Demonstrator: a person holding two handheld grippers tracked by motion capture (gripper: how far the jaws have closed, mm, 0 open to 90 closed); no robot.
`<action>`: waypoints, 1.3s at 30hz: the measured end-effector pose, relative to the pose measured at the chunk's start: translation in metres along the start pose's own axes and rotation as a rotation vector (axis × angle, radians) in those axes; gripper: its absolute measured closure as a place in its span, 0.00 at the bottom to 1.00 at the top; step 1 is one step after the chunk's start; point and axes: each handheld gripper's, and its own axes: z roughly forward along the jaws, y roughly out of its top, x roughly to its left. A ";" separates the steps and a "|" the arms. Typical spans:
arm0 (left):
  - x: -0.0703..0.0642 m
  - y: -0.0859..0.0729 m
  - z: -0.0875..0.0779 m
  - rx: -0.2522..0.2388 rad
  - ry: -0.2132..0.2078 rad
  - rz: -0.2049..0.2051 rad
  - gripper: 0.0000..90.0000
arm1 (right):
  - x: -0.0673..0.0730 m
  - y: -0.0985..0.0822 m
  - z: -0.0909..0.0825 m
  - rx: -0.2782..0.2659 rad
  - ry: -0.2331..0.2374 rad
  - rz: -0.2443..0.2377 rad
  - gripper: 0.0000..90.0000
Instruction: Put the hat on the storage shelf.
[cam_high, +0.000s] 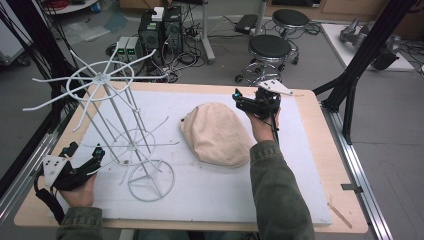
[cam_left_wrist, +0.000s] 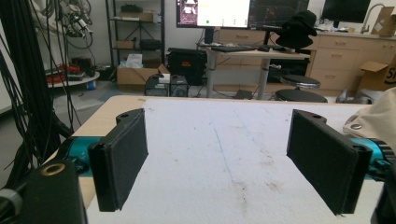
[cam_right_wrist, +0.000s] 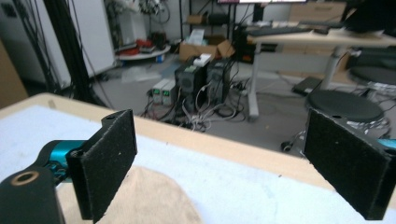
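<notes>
At the near left edge of the white-covered surface (cam_high: 210, 195), the left gripper (cam_high: 87, 162) sits low, jaws wide and empty, just beside a white wire rack (cam_high: 120, 130). Farther back at centre lies a beige cap (cam_high: 217, 132). Above its far right side hovers the right gripper (cam_high: 250, 102), jaws wide, holding nothing.

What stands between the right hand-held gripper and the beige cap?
Nothing visible. The right hand-held gripper, jaws open, hovers just past the far edge of the beige cap, with only bare white mat between them.
</notes>
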 end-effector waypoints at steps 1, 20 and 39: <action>0.000 0.000 0.000 0.001 0.001 0.003 0.23 | 0.000 -0.005 0.009 0.033 0.025 -0.006 0.10; 0.000 0.000 0.001 -0.003 -0.003 0.005 0.23 | -0.006 -0.048 0.053 0.351 0.046 -0.011 0.10; 0.000 -0.001 0.002 0.002 0.001 0.015 0.23 | -0.002 -0.076 0.066 0.691 0.040 -0.053 0.13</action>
